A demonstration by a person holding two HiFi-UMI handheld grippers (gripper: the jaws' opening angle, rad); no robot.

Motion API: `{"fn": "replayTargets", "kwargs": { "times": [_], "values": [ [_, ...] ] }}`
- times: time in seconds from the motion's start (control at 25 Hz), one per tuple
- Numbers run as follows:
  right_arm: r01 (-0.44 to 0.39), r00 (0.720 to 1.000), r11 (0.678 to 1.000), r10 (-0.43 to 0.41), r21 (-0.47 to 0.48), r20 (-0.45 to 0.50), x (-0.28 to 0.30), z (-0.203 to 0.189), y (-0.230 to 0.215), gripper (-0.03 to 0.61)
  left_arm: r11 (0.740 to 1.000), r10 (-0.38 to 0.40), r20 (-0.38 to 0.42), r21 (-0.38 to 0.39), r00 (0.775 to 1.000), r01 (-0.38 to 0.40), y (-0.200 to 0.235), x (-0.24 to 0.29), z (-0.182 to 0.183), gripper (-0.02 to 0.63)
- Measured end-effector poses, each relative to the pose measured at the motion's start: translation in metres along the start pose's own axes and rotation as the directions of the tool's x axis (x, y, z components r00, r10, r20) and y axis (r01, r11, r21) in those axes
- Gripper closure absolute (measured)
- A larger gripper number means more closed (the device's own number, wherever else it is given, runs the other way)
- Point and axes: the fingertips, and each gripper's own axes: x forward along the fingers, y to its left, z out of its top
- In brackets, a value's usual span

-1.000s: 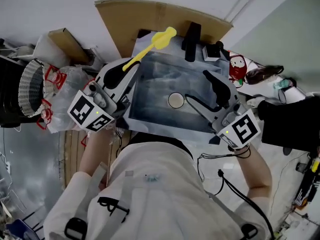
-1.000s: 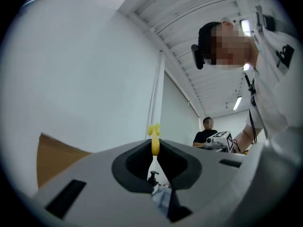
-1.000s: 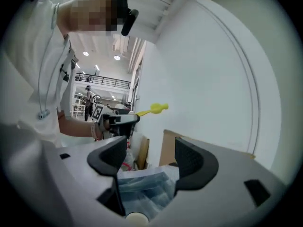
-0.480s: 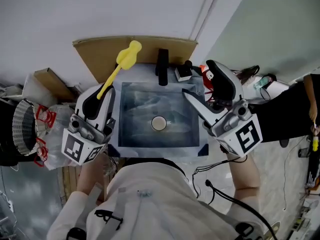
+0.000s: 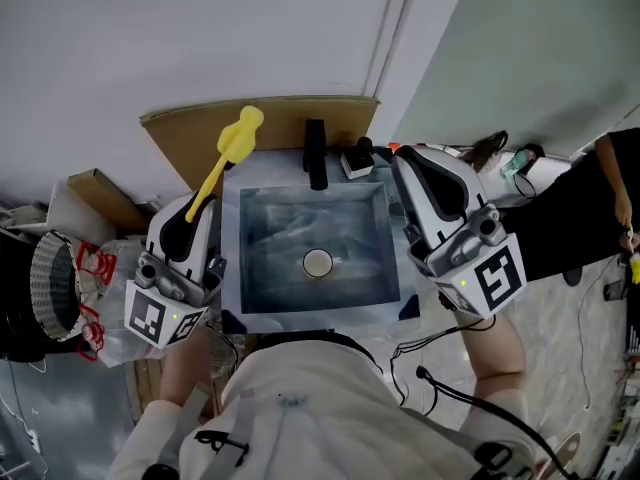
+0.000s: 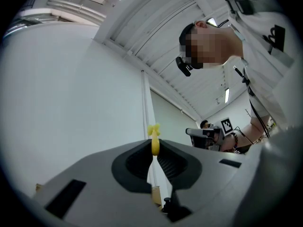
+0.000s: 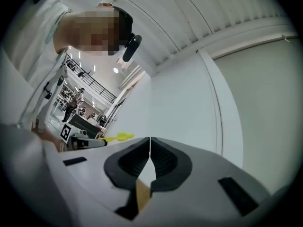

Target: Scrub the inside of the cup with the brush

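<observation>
Left claw (image 5: 196, 211) is clamping the brush (image 5: 229, 152), which sticks out beyond it; right claw (image 5: 412, 171) has just been closing, empty, sink (image 5: 310, 311) between the 2.

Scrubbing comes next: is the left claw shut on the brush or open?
Shut on it. In the left gripper view the left claw pinches the yellow brush by its handle, pads tight on both sides.

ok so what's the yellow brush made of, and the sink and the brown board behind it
Yellow brush: looks like moulded plastic, one even matte colour, possibly silicone. Sink: likely stainless steel, going by its streaky grey sheen. Brown board: probably cardboard, flat dull tan with a thin edge.
</observation>
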Motion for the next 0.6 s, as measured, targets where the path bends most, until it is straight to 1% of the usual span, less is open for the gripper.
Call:
{"fn": "replayTargets", "kwargs": {
  "times": [0.16,0.44,0.6],
  "values": [
    [0.015,0.999,1.0,-0.015,0.003,-0.033,-0.0014,-0.0026,-0.0024,0.56,1.0,-0.004,-0.001,-0.001,1.0,0.004,0.0024,-0.0023,0.0024,0.58],
    [0.017,0.999,1.0,-0.017,-0.003,-0.034,-0.0022,-0.0045,-0.0073,0.563,1.0,-0.009,-0.012,-0.004,1.0,0.009,0.0017,0.0004,-0.0045,0.58],
    [0.012,0.999,1.0,-0.012,-0.012,-0.041,-0.0014,-0.0045,-0.0049,0.563,1.0,-0.024,-0.013,-0.001,1.0,0.024,0.0,0.0022,-0.0035,0.58]
  ]
}}
